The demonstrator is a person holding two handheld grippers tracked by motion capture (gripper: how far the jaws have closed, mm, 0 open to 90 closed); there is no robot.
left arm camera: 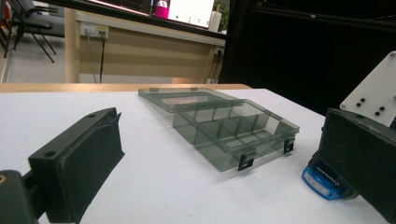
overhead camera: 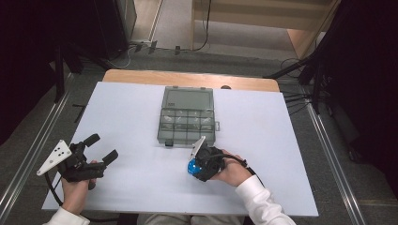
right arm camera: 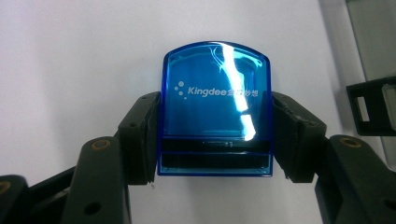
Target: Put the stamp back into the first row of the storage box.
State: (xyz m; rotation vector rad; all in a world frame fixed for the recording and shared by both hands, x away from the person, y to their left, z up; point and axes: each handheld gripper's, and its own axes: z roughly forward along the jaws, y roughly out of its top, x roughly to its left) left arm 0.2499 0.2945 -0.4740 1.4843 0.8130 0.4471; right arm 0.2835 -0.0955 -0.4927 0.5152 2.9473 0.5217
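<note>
A blue translucent case (right arm camera: 215, 93) printed "Kingdee" sits between the two jaws of my right gripper (right arm camera: 215, 128), which press on both of its sides. In the high view this right gripper (overhead camera: 197, 165) is low over the white table sheet, just in front of the box, with the blue case (overhead camera: 191, 167) at its tip. An open grey see-through compartment box (overhead camera: 187, 117) lies mid-table, lid folded back. My left gripper (overhead camera: 102, 147) stands open at the front left, holding nothing. From the left gripper (left arm camera: 219, 126) the box (left arm camera: 233, 128) and blue case (left arm camera: 323, 179) lie ahead.
The white sheet (overhead camera: 131, 112) covers most of a wooden table. The box's black latches (left arm camera: 246, 162) face the person. One latch (right arm camera: 373, 105) shows at the right of the right gripper view. Dark stands and cables surround the table on the floor.
</note>
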